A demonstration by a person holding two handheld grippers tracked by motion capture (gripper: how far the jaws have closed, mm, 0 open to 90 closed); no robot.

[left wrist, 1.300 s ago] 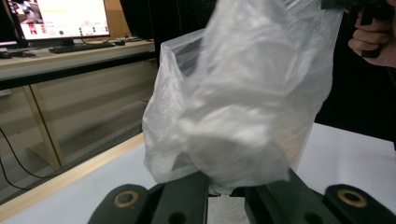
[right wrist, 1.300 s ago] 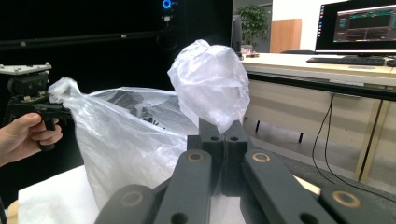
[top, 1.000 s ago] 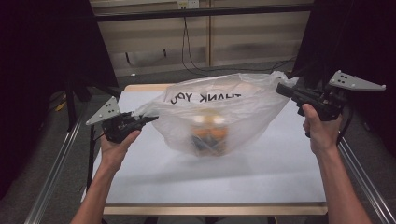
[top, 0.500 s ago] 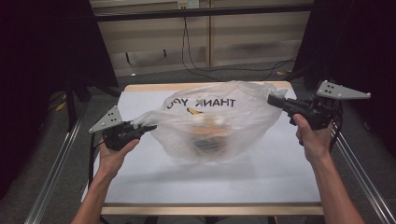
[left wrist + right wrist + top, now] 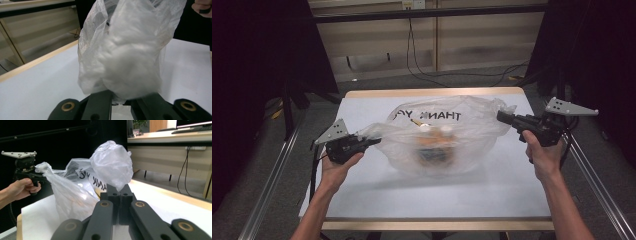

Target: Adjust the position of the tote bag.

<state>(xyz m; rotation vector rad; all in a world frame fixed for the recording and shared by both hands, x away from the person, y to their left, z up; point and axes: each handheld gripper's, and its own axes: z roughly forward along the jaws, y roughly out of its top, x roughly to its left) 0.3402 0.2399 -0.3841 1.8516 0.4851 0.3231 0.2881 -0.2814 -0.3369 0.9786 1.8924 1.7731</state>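
Resting on the white counter (image 5: 362, 200) was a translucent plastic bag printed "THANK YOU" (image 5: 447, 137), with blurred orange and white items inside. Left hand-held gripper (image 5: 373, 142) pinched its left handle; right hand-held gripper (image 5: 501, 116) pinched its right handle.

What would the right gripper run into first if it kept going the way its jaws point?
The plastic bag itself: the right gripper is already shut on its bunched handle, and the bag's body lies straight beyond, probably ahead of the left gripper.
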